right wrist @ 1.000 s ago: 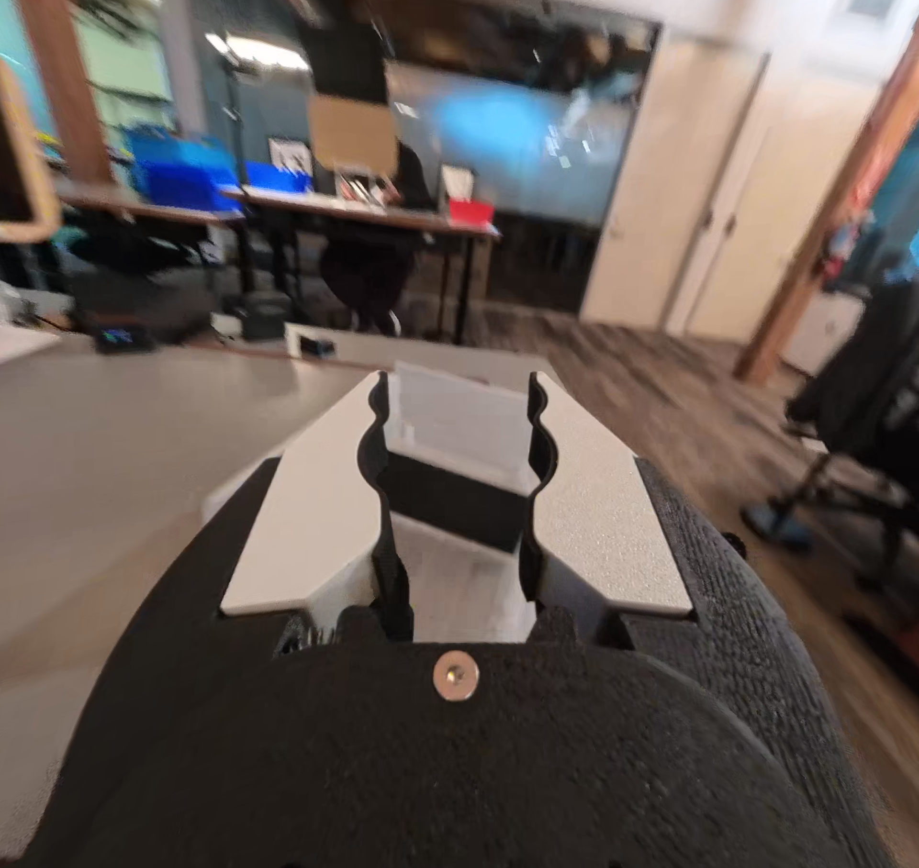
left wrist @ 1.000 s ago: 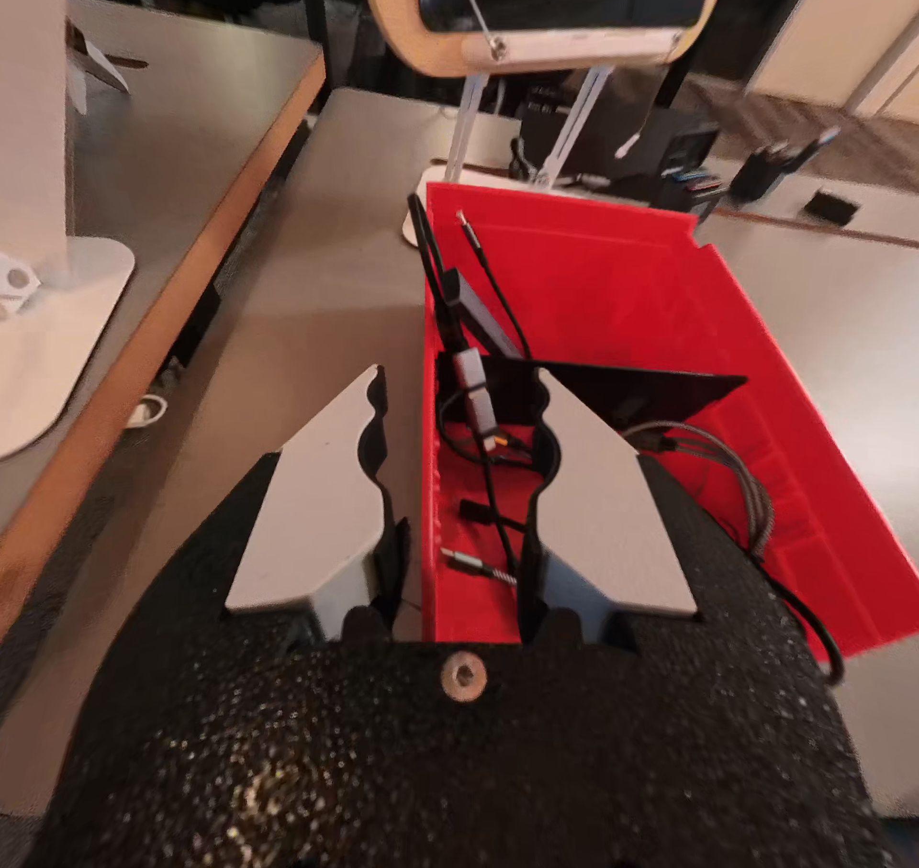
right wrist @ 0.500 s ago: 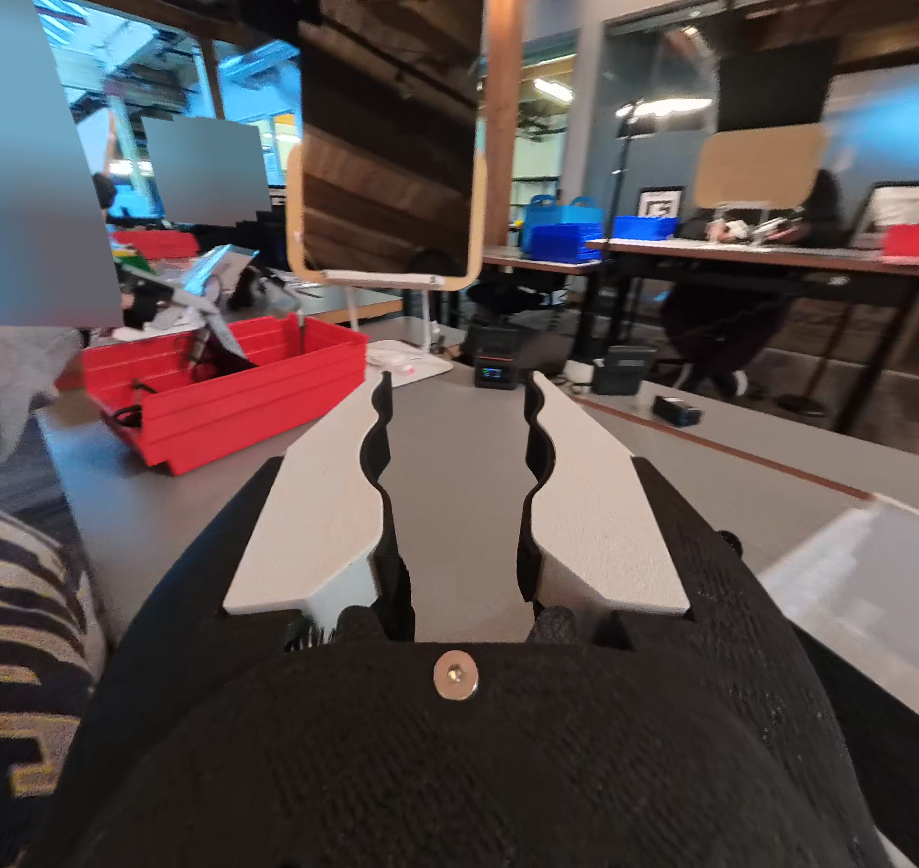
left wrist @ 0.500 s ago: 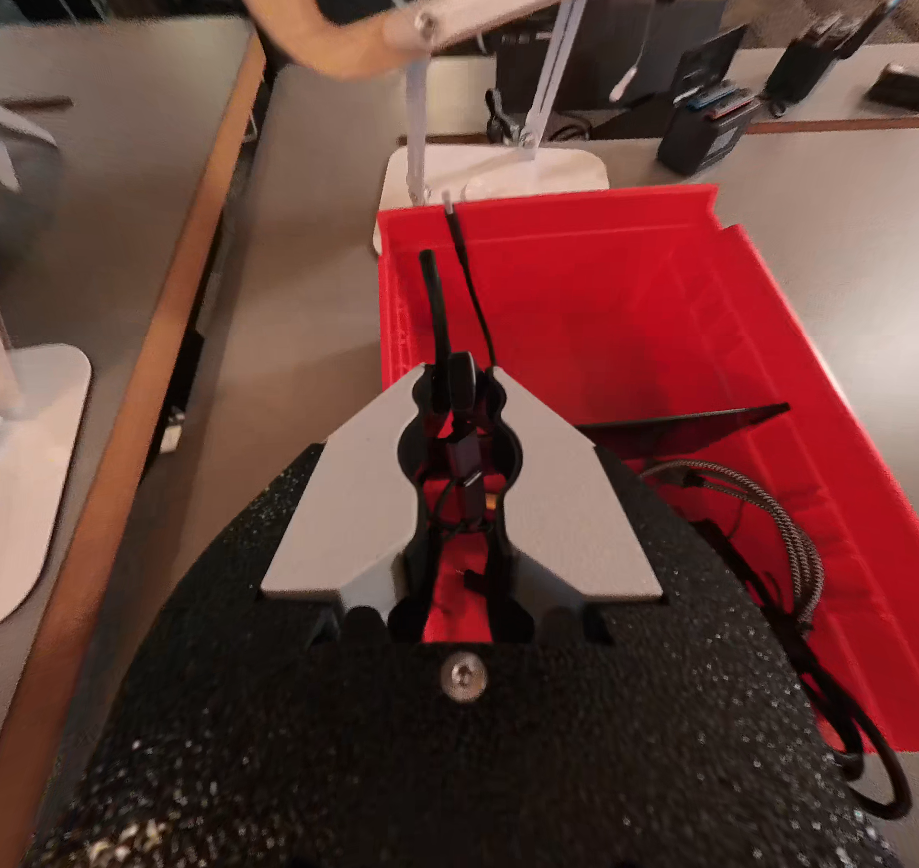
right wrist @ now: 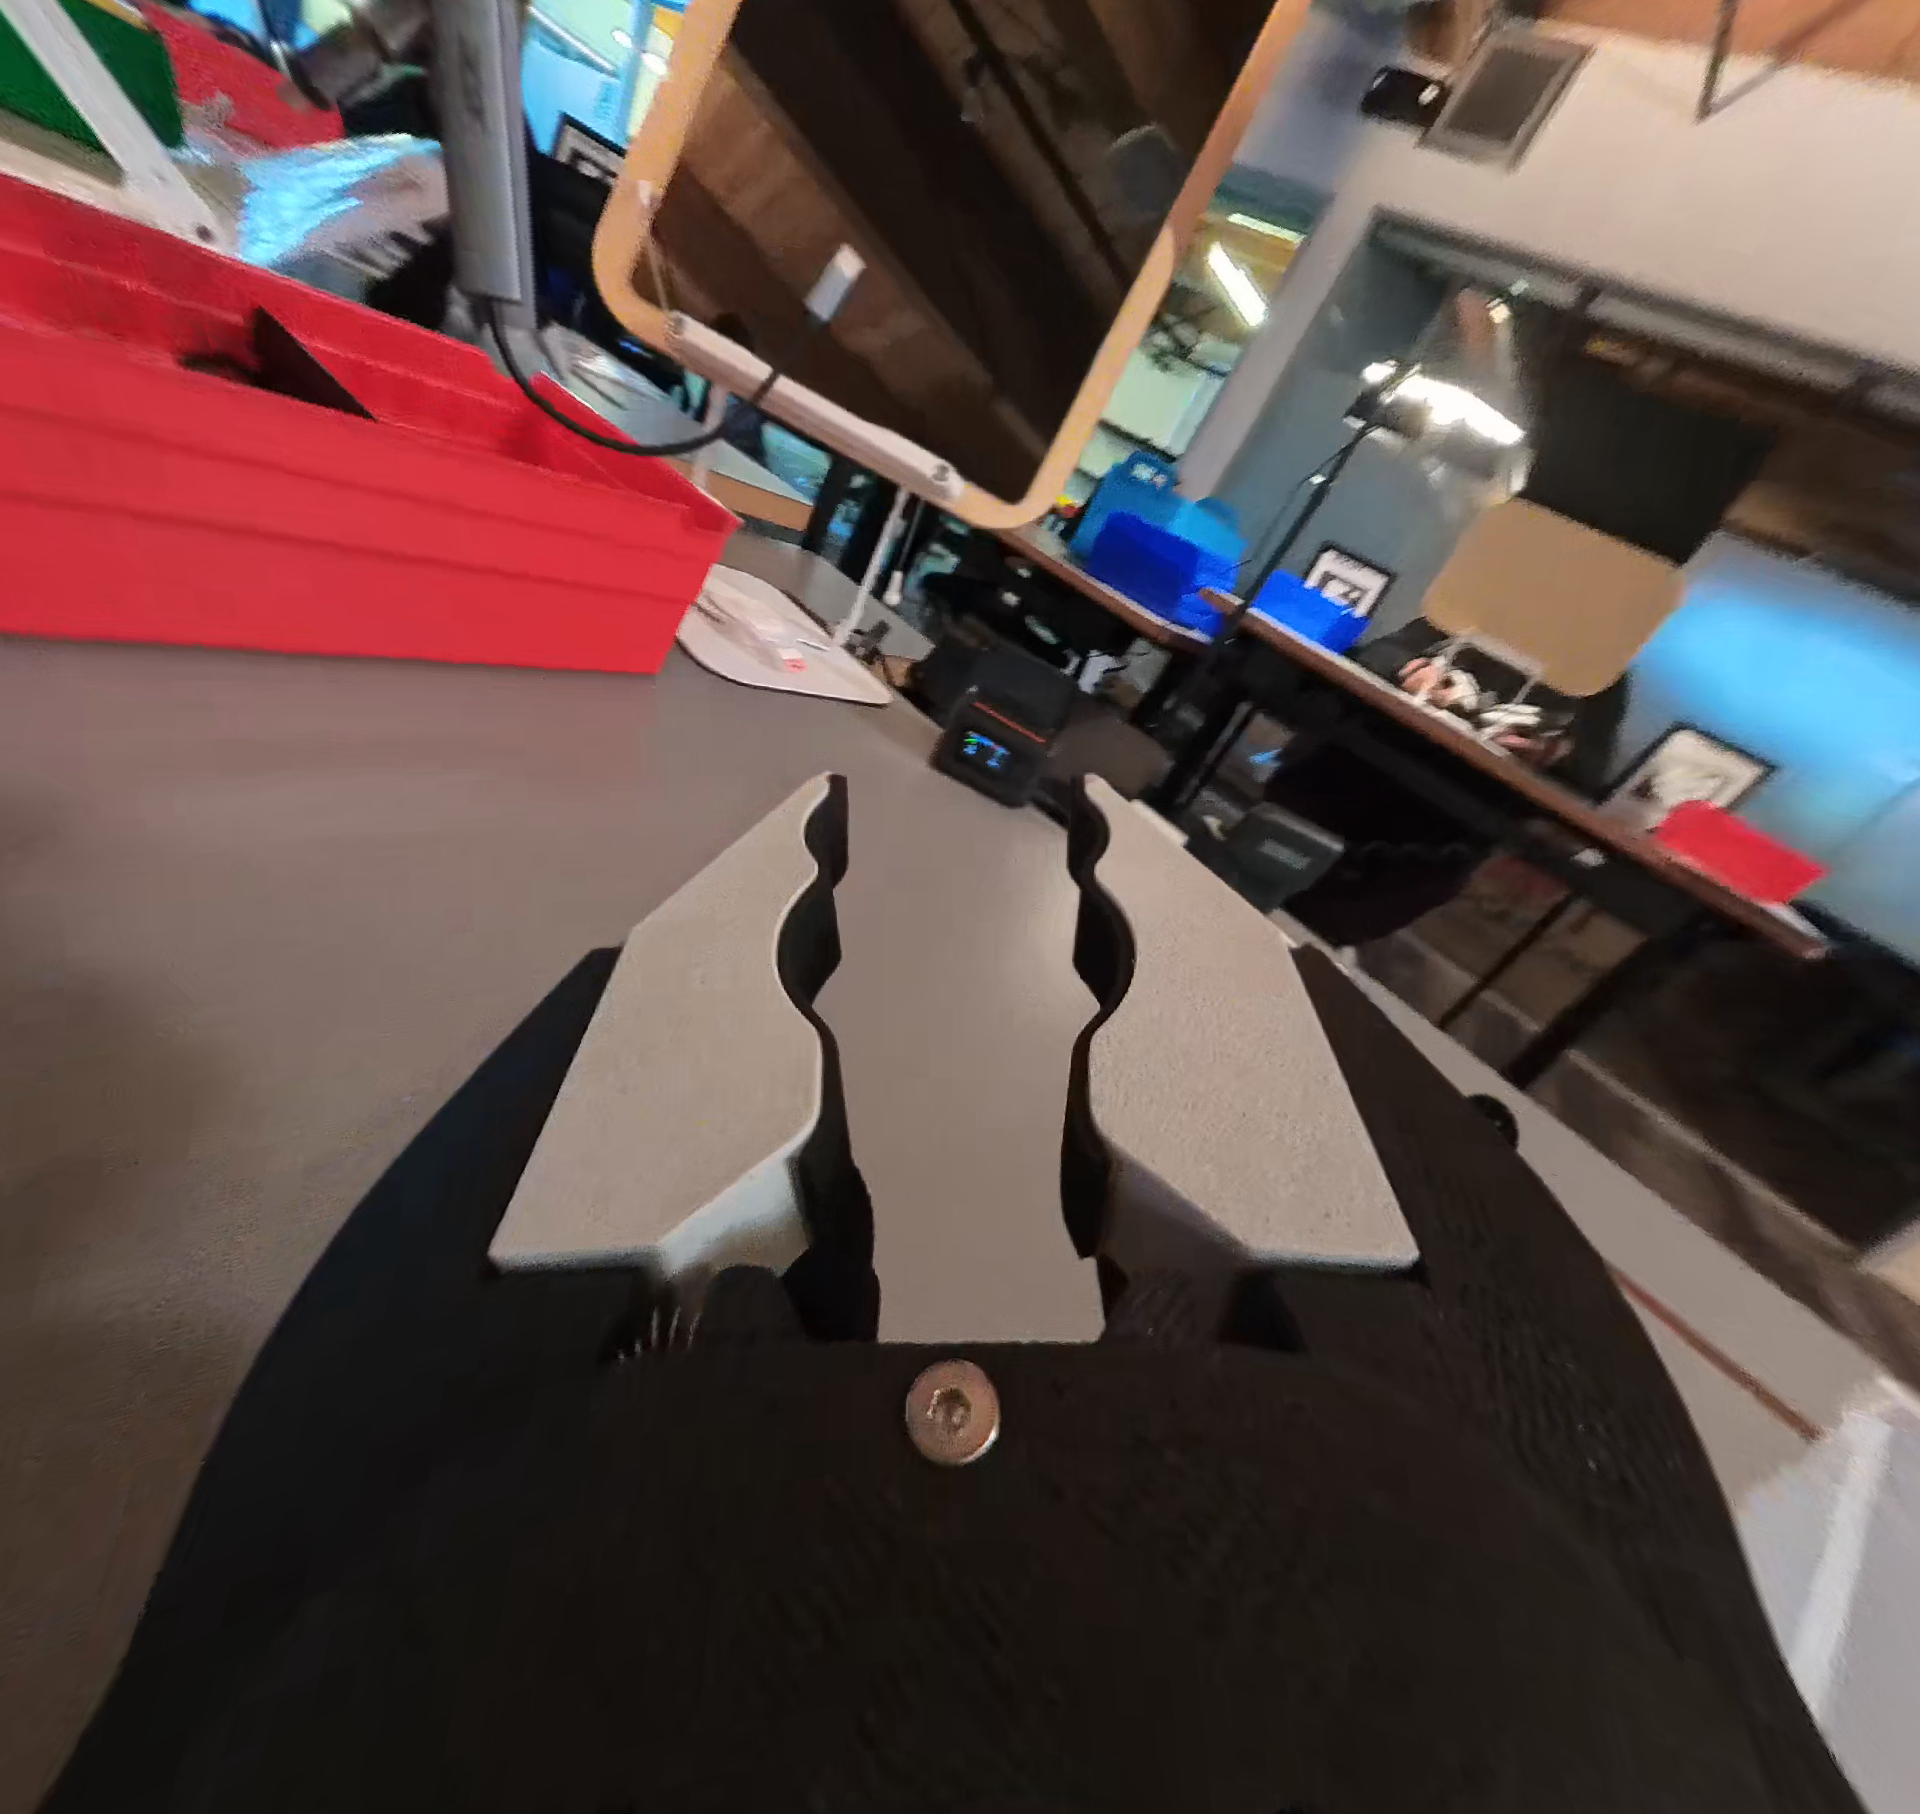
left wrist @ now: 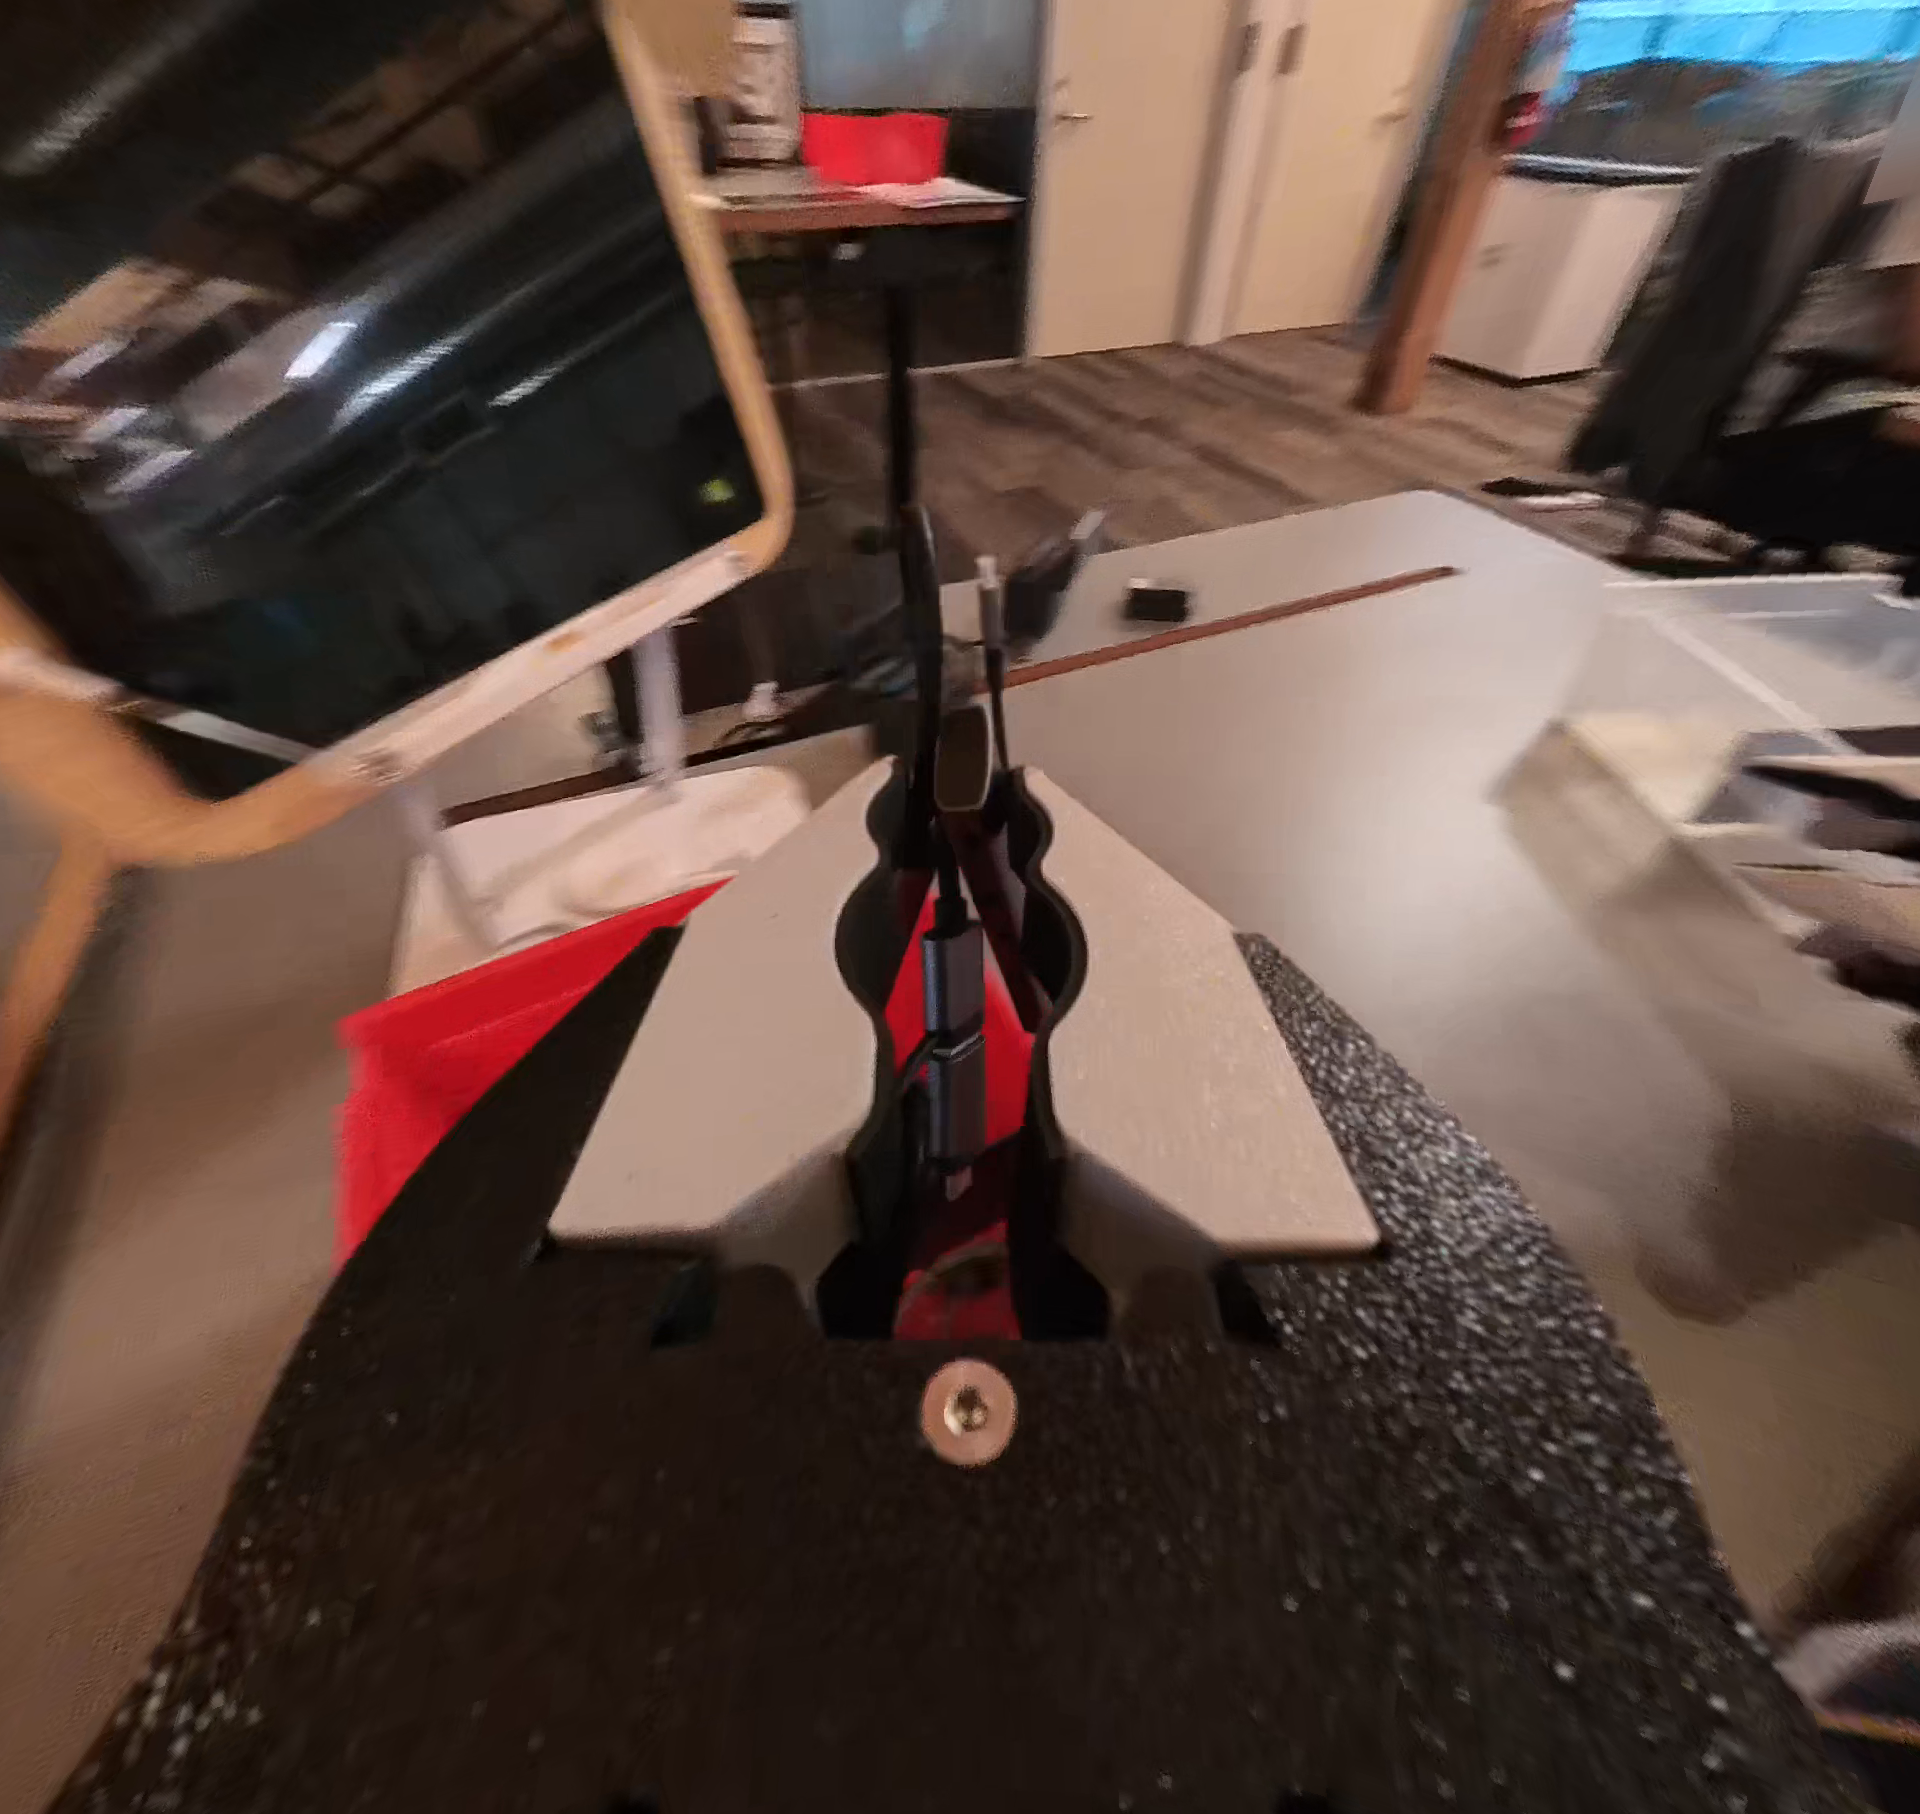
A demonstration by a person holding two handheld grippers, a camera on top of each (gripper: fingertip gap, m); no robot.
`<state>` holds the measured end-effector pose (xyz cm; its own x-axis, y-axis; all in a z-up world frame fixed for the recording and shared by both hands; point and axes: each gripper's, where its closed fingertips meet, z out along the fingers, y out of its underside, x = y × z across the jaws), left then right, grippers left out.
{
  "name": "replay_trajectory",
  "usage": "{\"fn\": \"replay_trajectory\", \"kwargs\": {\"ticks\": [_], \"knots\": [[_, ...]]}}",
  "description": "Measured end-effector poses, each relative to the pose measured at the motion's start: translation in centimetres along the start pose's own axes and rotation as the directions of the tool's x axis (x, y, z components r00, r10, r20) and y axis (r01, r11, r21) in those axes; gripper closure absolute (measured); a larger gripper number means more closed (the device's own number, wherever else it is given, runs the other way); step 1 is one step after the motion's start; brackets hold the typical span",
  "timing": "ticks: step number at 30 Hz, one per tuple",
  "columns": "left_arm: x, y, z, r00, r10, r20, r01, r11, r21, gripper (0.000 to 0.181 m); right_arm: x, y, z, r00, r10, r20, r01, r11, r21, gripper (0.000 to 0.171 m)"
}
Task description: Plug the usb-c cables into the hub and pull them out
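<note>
Hub (left wrist: 961, 772) sits clamped in our left tool (left wrist: 954, 808), raised over the bin (left wrist: 468, 1026); right tool (right wrist: 954, 808), wide and empty, should take one cable (left wrist: 904, 476) near its plug.

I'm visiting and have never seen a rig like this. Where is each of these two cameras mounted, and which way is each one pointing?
Left wrist view: sits on the left gripper, looking forward along its fingers, which are shut on the hub with its cables, above the red bin; the black gripper body fills the foreground.
Right wrist view: sits on the right gripper, low over the grey table, looking forward between open, empty fingers toward the room.
Shared: both show the red bin and the wood-framed mirror.
</note>
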<state>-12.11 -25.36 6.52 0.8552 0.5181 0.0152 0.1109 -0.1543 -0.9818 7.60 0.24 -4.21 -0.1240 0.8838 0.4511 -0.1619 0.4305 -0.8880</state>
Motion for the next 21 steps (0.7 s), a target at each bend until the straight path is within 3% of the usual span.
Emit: {"fn": "replay_trajectory", "kwargs": {"ticks": [7,10,13,17,21], "knots": [[9.9,1.9,7.3,0.926,-0.087,-0.368,0.034,0.988,-0.149,0.166,0.8,-0.1,-0.9,0.996,-0.017,-0.085,0.021,0.999,0.044,0.135],[11.5,3.8,10.0,0.887,-0.162,-0.433,0.061,0.969,-0.238,0.165,1.1,0.3,-0.9,0.995,-0.005,-0.097,0.008,1.000,0.030,0.135],[10.8,4.3,11.2,0.885,-0.199,-0.421,0.095,0.962,-0.255,0.165,0.9,0.3,-0.9,0.996,-0.009,-0.093,0.012,0.999,0.029,0.135],[8.4,2.5,9.8,0.876,-0.234,-0.421,0.172,0.969,-0.179,0.165,0.8,0.3,-0.8,0.996,-0.018,-0.092,0.020,1.000,0.023,0.136],[0.3,0.5,6.4,0.926,-0.294,-0.237,0.294,0.955,-0.035,0.166,0.8,0.2,-0.8,0.995,-0.014,-0.095,0.016,0.999,0.029,0.137]]}}
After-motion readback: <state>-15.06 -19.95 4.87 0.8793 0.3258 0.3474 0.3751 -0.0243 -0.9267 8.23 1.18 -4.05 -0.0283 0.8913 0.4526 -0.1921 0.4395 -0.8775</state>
